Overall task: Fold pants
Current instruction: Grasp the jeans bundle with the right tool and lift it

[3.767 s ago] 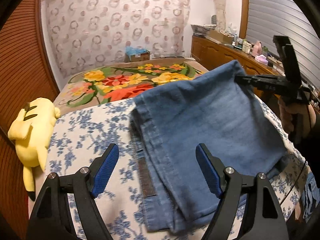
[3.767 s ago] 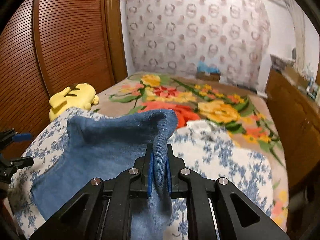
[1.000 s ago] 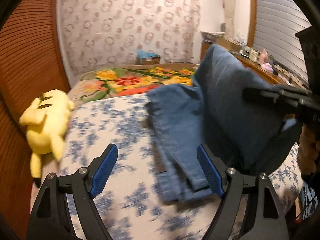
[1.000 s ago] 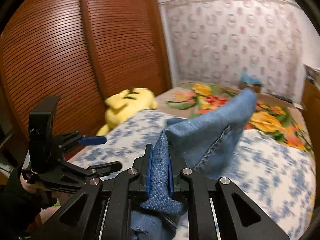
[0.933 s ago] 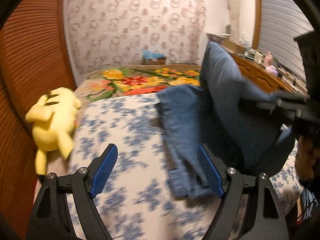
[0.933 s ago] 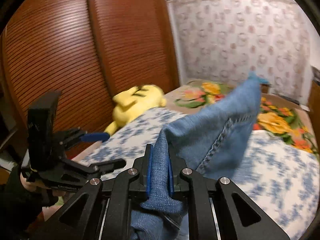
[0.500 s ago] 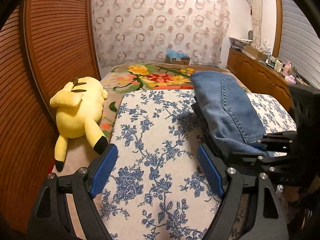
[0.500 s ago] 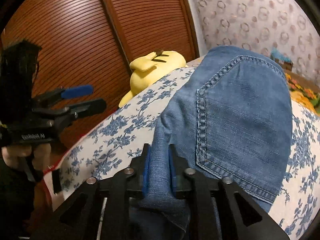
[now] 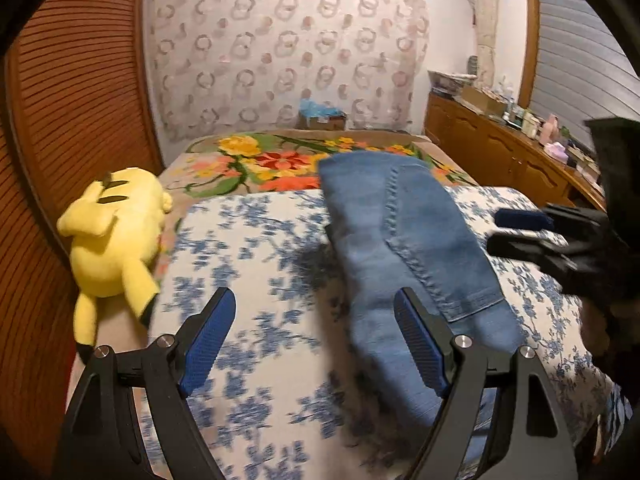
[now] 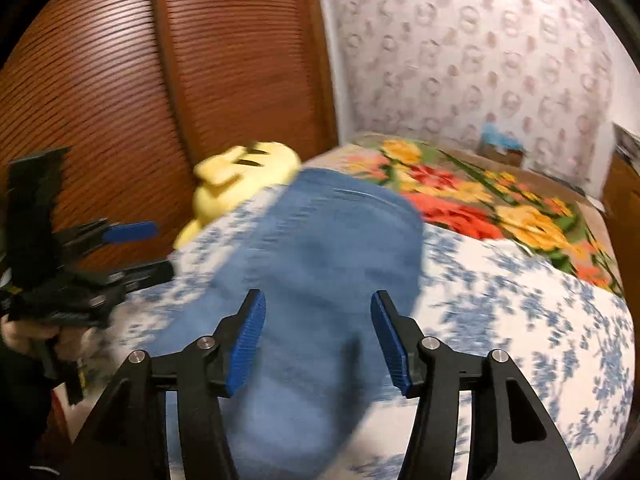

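Note:
The blue denim pants (image 9: 404,248) lie folded into a long stack on the blue-flowered white sheet (image 9: 256,248), a back pocket on top. My left gripper (image 9: 316,340) hovers open over the sheet at the stack's left edge, nothing between its blue pads. In the right wrist view the pants (image 10: 320,264) lie below my right gripper (image 10: 318,340). Its jaws are opening, and its pads stand apart above the denim without pressing it. The right gripper (image 9: 532,232) also shows at the right of the left wrist view, and the left gripper (image 10: 132,248) at the left of the right wrist view.
A yellow plush toy (image 9: 112,240) lies at the bed's left edge, against the brown slatted wardrobe doors (image 10: 168,80). A flowered blanket (image 9: 272,164) covers the far half of the bed. A wooden dresser (image 9: 500,156) with small items runs along the right wall.
My right gripper lowered the lifted denim onto the stack and let go, its jaws spreading apart. The pants now lie flat, pocket side up. The left gripper stayed open.

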Demonstrator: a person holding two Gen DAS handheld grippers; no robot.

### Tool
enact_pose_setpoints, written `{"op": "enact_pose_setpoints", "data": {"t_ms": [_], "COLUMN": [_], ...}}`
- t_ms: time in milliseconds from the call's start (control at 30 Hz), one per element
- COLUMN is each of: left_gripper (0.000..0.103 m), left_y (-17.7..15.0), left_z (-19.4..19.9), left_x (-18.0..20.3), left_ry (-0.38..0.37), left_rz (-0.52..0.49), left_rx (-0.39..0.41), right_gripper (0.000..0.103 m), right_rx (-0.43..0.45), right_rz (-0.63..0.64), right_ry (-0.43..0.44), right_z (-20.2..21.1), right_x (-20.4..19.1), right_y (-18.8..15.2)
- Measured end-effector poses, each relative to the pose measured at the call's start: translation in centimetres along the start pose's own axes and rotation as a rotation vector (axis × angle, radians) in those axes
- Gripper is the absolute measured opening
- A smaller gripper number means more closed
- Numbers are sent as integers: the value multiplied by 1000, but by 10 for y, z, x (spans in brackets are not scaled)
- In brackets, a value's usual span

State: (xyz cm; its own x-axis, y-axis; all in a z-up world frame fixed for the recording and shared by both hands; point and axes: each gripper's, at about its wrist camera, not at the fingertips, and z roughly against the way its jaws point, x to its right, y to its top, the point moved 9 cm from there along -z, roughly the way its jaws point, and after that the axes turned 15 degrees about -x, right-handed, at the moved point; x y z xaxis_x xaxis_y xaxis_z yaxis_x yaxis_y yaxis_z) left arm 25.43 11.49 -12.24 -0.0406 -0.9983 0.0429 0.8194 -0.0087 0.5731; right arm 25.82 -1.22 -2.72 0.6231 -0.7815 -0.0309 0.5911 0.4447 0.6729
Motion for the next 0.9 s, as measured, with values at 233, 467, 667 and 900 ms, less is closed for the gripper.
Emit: {"op": "enact_pose_setpoints", "data": {"t_ms": [233,467,667,900], "left_gripper": [82,82,82,82], "left_y": [-9,-18,-20,-19], "left_z": [-25,-43,-49,-44], "left_x": [17,12,12,2], "left_ry": [-9,-14,-27,-33], "left_rz": [-40,-27,-20,15], "left_rx": [-67,-111,-120,-93], "right_gripper": [64,67,60,26], "right_rx": [-85,-149,-170,-146], "right_rz": [-47,-79,-72,10], "right_ry": [2,98,205,280], "right_z": [-34,-60,-83,-95], "right_x": [20,28,26,19], "right_y": [4,5,20,53]}}
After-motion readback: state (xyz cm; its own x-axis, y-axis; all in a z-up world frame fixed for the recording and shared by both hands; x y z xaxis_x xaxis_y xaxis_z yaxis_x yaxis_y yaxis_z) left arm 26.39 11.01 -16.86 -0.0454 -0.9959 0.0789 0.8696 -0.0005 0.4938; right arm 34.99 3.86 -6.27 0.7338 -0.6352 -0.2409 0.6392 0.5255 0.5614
